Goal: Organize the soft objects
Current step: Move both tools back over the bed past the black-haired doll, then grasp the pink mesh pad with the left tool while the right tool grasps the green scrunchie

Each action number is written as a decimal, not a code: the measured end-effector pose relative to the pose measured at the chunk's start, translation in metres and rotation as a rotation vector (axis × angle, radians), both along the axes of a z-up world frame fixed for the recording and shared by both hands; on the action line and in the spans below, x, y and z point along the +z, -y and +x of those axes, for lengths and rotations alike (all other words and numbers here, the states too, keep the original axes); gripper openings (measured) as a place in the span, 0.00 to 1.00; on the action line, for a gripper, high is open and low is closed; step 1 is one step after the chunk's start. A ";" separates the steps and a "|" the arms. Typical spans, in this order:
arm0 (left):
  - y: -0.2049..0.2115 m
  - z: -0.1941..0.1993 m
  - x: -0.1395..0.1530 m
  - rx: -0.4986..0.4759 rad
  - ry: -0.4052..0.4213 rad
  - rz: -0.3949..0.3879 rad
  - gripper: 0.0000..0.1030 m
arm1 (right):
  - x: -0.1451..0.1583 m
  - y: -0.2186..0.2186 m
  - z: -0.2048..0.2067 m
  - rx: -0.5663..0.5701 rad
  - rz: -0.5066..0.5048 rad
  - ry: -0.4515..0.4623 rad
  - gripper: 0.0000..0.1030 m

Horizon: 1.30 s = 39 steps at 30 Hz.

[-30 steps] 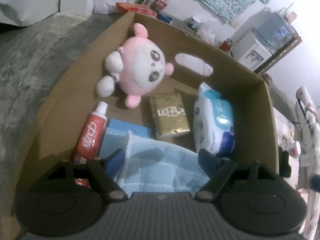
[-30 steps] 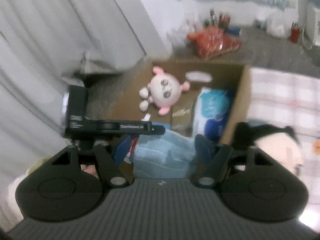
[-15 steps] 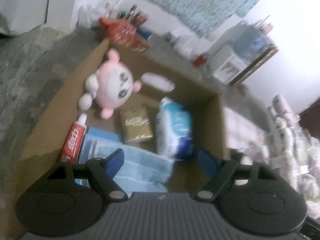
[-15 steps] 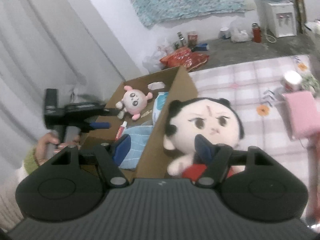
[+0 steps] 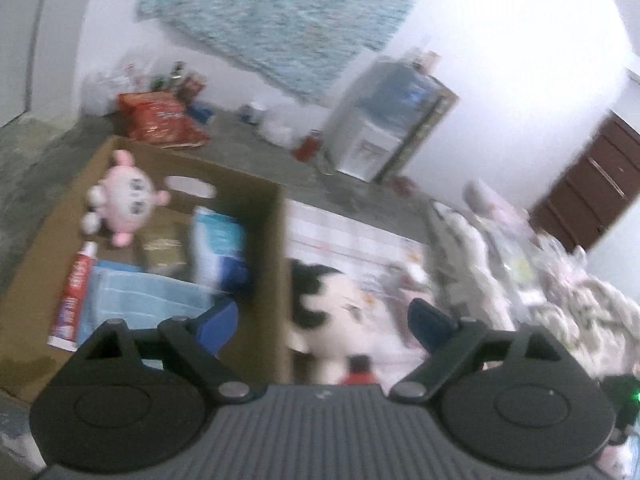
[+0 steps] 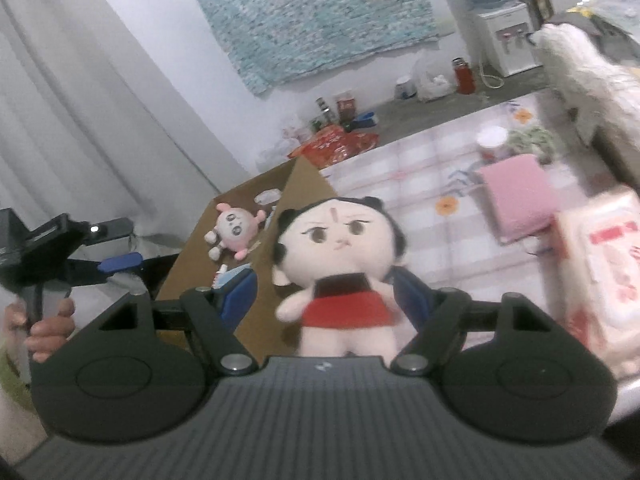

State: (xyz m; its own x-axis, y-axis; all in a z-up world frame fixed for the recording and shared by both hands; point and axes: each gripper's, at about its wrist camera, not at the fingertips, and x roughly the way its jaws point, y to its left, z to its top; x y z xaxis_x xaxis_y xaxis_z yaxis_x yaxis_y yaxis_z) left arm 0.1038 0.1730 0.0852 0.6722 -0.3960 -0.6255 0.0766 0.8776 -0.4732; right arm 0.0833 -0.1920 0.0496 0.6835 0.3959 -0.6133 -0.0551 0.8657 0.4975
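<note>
Showing now: two hand-held tongs above a brown cardboard box (image 6: 208, 248) and a pink-and-white checked cloth (image 6: 400, 168) spread beside it.
Task's thing: a soft doll with black hair, cream face and red dress (image 6: 340, 264), standing upright on the checked cloth, just outside the box's near corner.
Right tongs (image 6: 324, 292): released, the jaws having just been opening wider; the doll's body sits between the blue pads (image 6: 240, 292) in this view, but they do not press on it.
Left tongs (image 5: 324, 320): released and empty, the jaws having just been opening wide; they hang over the box's side wall, with the doll (image 5: 332, 312) seen past them, low and blurred.
Left hand (image 6: 48, 320): grips the left handle at the far left of the right view, on the box's other side.
Key relation: the doll lies straight ahead of the right tongs and a little below them, its long axis upright, head up and legs down. The right hand looks nearer and better lined up; the box wall stands between the left tongs and the doll.
Likely next move: a judgement only, closing the right tongs on the doll's middle, across its width.
Already in the box (image 5: 52, 240): a round pink plush toy with white paws (image 5: 124, 204), a red-and-white toothpaste tube (image 5: 74, 296), a folded pale blue towel (image 5: 144, 300), a blue-and-white soft pack (image 5: 220, 248).
Also on the cloth: a folded pink cloth (image 6: 520, 196).
</note>
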 end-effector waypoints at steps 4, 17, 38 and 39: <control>0.052 -0.008 -0.003 -0.087 0.032 0.009 0.91 | 0.000 0.022 -0.016 -0.035 -0.030 0.009 0.73; 0.218 0.050 -0.045 -0.220 -0.065 0.050 0.91 | -0.004 0.084 -0.024 -0.074 -0.159 0.090 0.73; 0.382 0.208 -0.172 -0.233 -0.290 0.349 0.93 | -0.093 0.155 0.059 -0.058 -0.281 0.043 0.73; 0.383 0.211 -0.176 -0.222 -0.302 0.359 0.93 | -0.095 0.157 0.059 -0.058 -0.272 0.044 0.73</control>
State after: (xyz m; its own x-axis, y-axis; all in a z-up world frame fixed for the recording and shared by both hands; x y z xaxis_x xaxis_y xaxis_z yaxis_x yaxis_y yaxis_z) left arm 0.3148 -0.2101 -0.0912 0.3650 -0.2336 -0.9012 0.1858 0.9668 -0.1753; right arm 0.1424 -0.3486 -0.0451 0.7283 0.1798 -0.6612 -0.0174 0.9695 0.2445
